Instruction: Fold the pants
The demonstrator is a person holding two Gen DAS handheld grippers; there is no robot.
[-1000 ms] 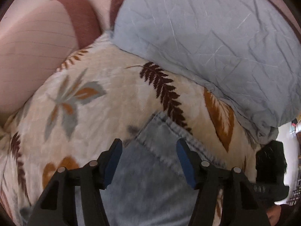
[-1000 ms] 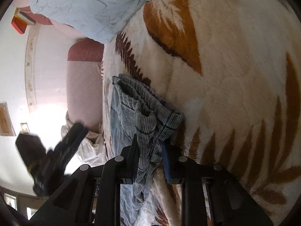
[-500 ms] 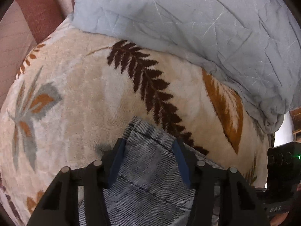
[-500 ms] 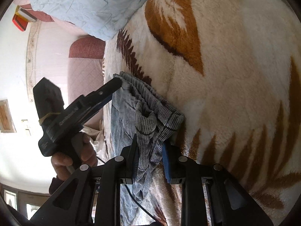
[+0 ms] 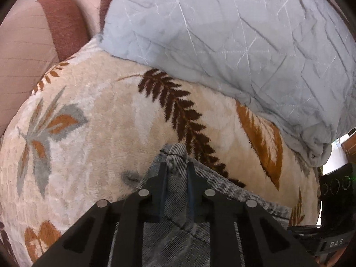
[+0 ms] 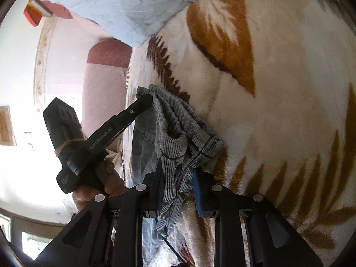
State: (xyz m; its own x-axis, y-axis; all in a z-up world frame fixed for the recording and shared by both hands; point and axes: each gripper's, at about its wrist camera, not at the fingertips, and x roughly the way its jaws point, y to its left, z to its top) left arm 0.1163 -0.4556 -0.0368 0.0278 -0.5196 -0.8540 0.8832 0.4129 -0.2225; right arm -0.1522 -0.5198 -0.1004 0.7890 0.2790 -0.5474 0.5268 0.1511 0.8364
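Grey-blue denim pants (image 5: 178, 202) lie on a cream blanket with a leaf pattern (image 5: 93, 133). My left gripper (image 5: 176, 178) is shut on a bunched corner of the pants' edge. In the right wrist view the pants (image 6: 178, 133) hang in folds, and my right gripper (image 6: 178, 184) is shut on the other bunched corner. The left gripper's tool (image 6: 100, 138) and the hand holding it show there too, its tip at the far corner of the pants.
A pale blue quilt (image 5: 233, 33) lies across the far side of the blanket. A pink and maroon padded headboard (image 5: 33, 33) stands at the left. The right gripper's tool (image 5: 331, 200) shows at the right edge of the left wrist view.
My left gripper has closed from open onto the pants' corner, which now bunches up between its fingers. My right gripper has kept its hold.
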